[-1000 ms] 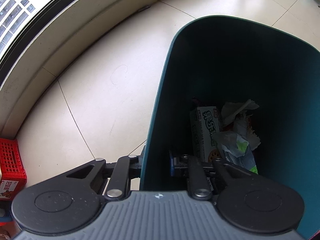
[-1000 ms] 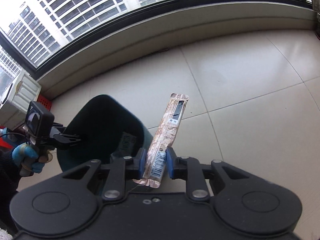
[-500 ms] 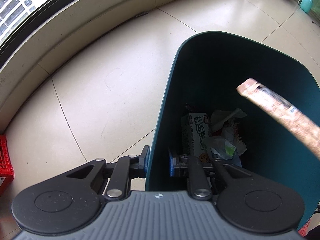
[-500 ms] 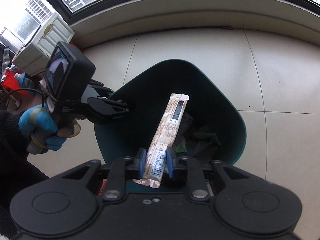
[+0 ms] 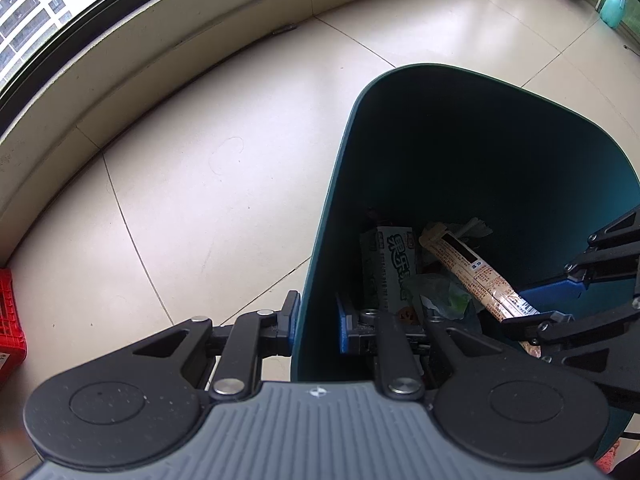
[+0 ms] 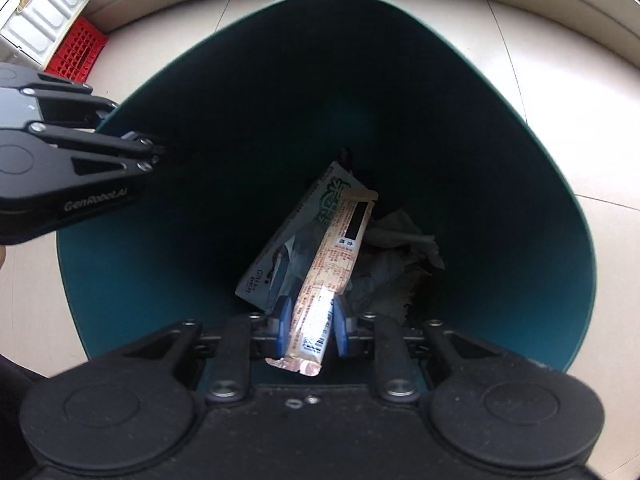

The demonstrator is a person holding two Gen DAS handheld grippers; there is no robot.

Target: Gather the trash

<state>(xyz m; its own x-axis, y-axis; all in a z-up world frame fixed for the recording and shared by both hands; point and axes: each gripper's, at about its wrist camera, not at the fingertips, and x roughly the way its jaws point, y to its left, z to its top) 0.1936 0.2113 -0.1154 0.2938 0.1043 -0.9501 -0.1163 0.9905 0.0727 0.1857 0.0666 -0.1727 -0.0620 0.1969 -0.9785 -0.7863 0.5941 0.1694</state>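
A dark teal trash bin (image 5: pixel 500 128) stands on the tiled floor. My left gripper (image 5: pixel 316 322) is shut on the bin's near wall, one finger outside and one inside. My right gripper (image 6: pixel 308 326) is shut on a long tan snack wrapper (image 6: pixel 336 260) and holds it inside the bin's mouth (image 6: pixel 520 120), pointing down. The wrapper (image 5: pixel 476 272) and my right gripper (image 5: pixel 552 308) also show at the right of the left wrist view. A white snack box (image 5: pixel 386 268) and crumpled paper (image 6: pixel 404 240) lie at the bottom of the bin.
Beige tiled floor (image 5: pixel 200 184) surrounds the bin, with a raised ledge (image 5: pixel 140 52) under the window behind it. A red crate (image 6: pixel 76 54) and a white box (image 6: pixel 40 12) stand at the left by the ledge. A teal bottle (image 5: pixel 614 8) stands far right.
My right gripper has moved with the wrapper from above the bin down into its mouth. My left gripper has kept its hold on the bin wall.
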